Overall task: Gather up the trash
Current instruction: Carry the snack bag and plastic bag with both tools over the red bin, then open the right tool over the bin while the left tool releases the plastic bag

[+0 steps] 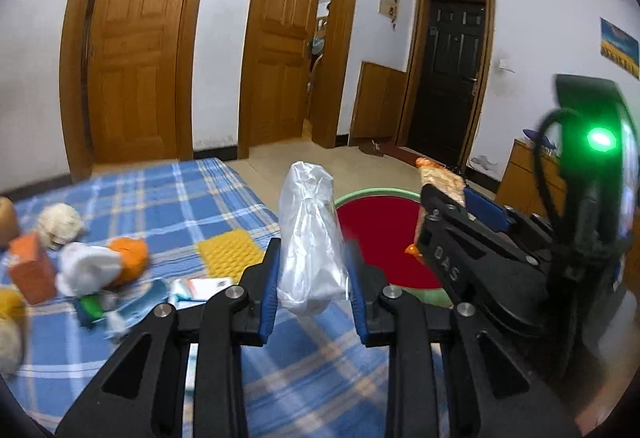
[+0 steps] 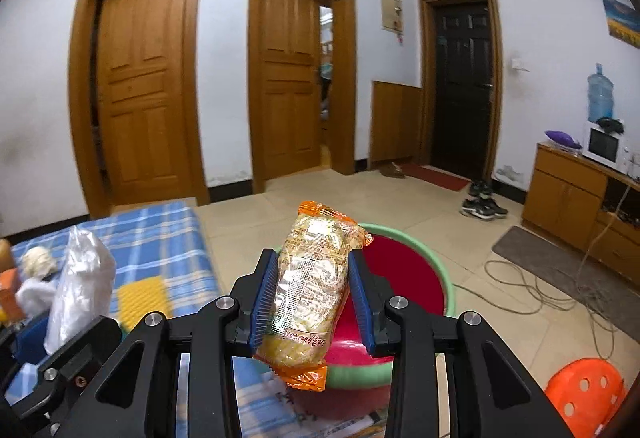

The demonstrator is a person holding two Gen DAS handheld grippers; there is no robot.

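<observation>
A: What has the left gripper [image 1: 311, 270] got?

B: A clear plastic bag [image 1: 310, 238], bunched up and standing upright between the blue pads [image 1: 269, 290]. The jaws are closed most of the way and press on it from both sides.

A: And the right gripper [image 2: 314, 292]?

B: It grips a noodle packet [image 2: 310, 290] with orange ends, pinched round its middle. The packet leans toward one o'clock, its lower end sticking out below the jaws.

A: How do the two sit?

B: Both point forward and a little downward. In the left wrist view the right gripper [image 1: 444, 206] comes in from three o'clock, close by. In the right wrist view the bag [image 2: 80, 278] is at nine o'clock.

A: What's under them?

B: A red basin with a green rim [image 2: 446, 278] on the tiled floor, right behind the packet. From the left it sits at one o'clock of the bag.

A: The rest of the trash?

B: On the blue checked sheet [image 1: 160, 194], at nine o'clock: an orange box [image 1: 30, 266], crumpled white tissue [image 1: 86, 270], an orange lump and small wrappers, all blurred. A yellow pad [image 1: 226, 254] lies nearer the left gripper.
</observation>
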